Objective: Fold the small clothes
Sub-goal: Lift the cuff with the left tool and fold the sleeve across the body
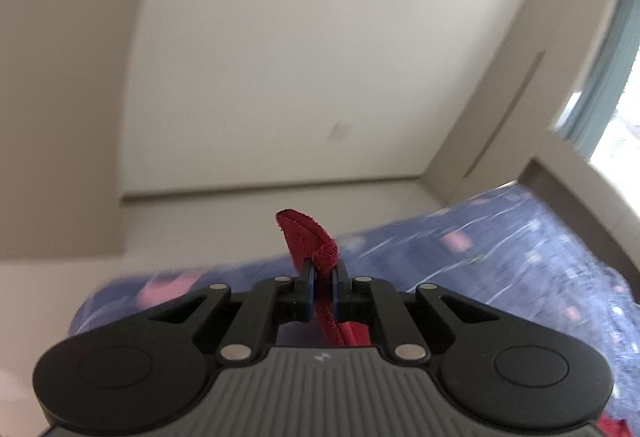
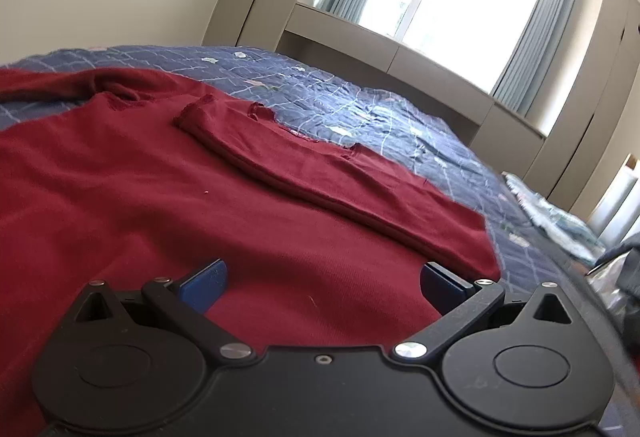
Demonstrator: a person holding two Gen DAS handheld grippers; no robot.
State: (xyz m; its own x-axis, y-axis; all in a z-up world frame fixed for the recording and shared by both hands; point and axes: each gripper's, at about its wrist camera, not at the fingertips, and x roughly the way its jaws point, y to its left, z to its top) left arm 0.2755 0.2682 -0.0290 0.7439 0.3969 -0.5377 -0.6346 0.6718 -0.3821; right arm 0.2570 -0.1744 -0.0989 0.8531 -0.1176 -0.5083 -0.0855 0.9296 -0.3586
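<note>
A dark red garment [image 2: 168,177] lies spread on the blue patterned bedspread [image 2: 360,109], with one sleeve [image 2: 320,173] folded across its body. In the left wrist view my left gripper [image 1: 323,269] is shut on a hemmed edge of the red garment [image 1: 308,237], and the pinched cloth sticks up past the fingertips, lifted off the bed. In the right wrist view my right gripper [image 2: 320,277] stands open low over the garment's lower part. Its blue pads [image 2: 204,283] are wide apart with only flat cloth beneath them.
The bedspread [image 1: 500,245] runs off to the right in the left wrist view, with pale walls and floor behind. A window with grey-blue curtains [image 2: 528,37] and a low cabinet ledge stand beyond the bed. Crumpled pale cloth [image 2: 548,213] lies at the bed's right edge.
</note>
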